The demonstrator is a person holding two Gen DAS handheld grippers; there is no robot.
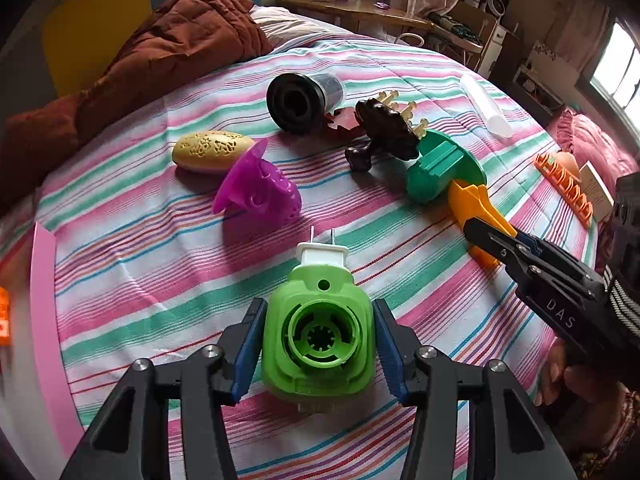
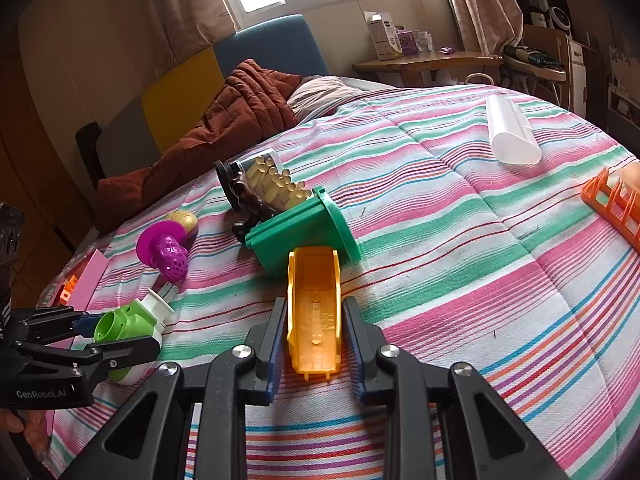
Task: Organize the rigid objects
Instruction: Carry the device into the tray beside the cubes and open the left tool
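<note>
A green plug-in device (image 1: pixel 318 336) with a white two-pin plug lies on the striped bedspread (image 1: pixel 140 248). My left gripper (image 1: pixel 319 308) is shut on it, a blue pad pressed against each side; the right wrist view shows the same grip (image 2: pixel 108 336) at lower left. My right gripper (image 2: pixel 315 304) is shut on an orange scoop-like piece (image 2: pixel 314 320). The scoop's far end touches a tipped green bin (image 2: pixel 304 228). Seen from the left wrist, the right gripper (image 1: pixel 486 236) reaches in from the right onto the orange piece (image 1: pixel 474 200).
A purple perforated cone (image 1: pixel 256 188), a yellow oval (image 1: pixel 212 150), a black-capped jar (image 1: pixel 300 100) and a brown pegged brush (image 1: pixel 384 128) lie further back. White tube (image 2: pixel 512 132) and orange rack (image 2: pixel 612 204) are at right. A pink board (image 1: pixel 44 320) edges the left, a brown blanket (image 1: pixel 160 40) the rear.
</note>
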